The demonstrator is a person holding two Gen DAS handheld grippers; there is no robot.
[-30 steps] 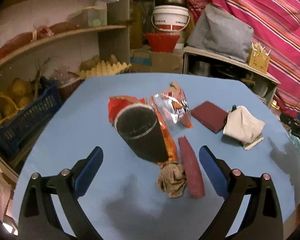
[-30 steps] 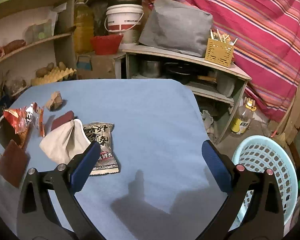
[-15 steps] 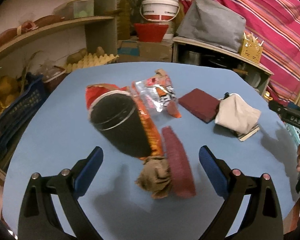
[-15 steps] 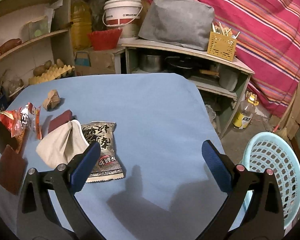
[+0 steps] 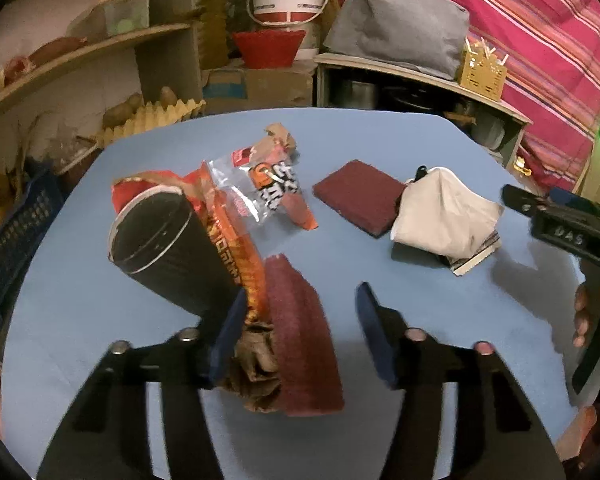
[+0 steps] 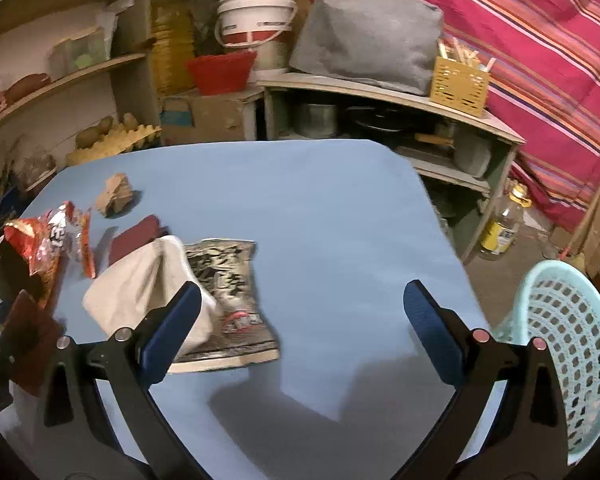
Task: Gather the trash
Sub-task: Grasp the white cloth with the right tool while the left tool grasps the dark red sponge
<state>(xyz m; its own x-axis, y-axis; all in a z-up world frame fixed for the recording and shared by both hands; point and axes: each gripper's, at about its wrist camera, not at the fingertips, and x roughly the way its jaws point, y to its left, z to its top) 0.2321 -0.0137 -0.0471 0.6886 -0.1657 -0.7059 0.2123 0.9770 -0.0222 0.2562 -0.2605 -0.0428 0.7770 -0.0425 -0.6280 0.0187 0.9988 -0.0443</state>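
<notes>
A: L gripper (image 5: 300, 328) state?
B: Jaws part-closed, straddling the maroon pad (image 5: 300, 332) and crumpled brown paper (image 5: 256, 364); no pinch yet, gap shows on its right side. R gripper (image 6: 300, 332) is spread wide, gripping nothing

A: Where's the trash?
B: Pad + paper sit between the L fingers, black cup (image 5: 168, 248) and orange wrapper (image 5: 228, 240) just ahead-left. Dark snack bag (image 6: 228, 300) and white cloth (image 6: 152, 284) lie by the R gripper's left finger, basket (image 6: 572, 352) off its right, below the table (image 6: 320, 220) edge

A: Risks?
B: I'd guess closing could catch the wrapper or nudge the cup, since the left finger touches both. Paper may slip out under the pad

A: Unclear bits?
B: Basket contents hidden, paper's lower edge behind the finger, image blurry w/ dim light
</notes>
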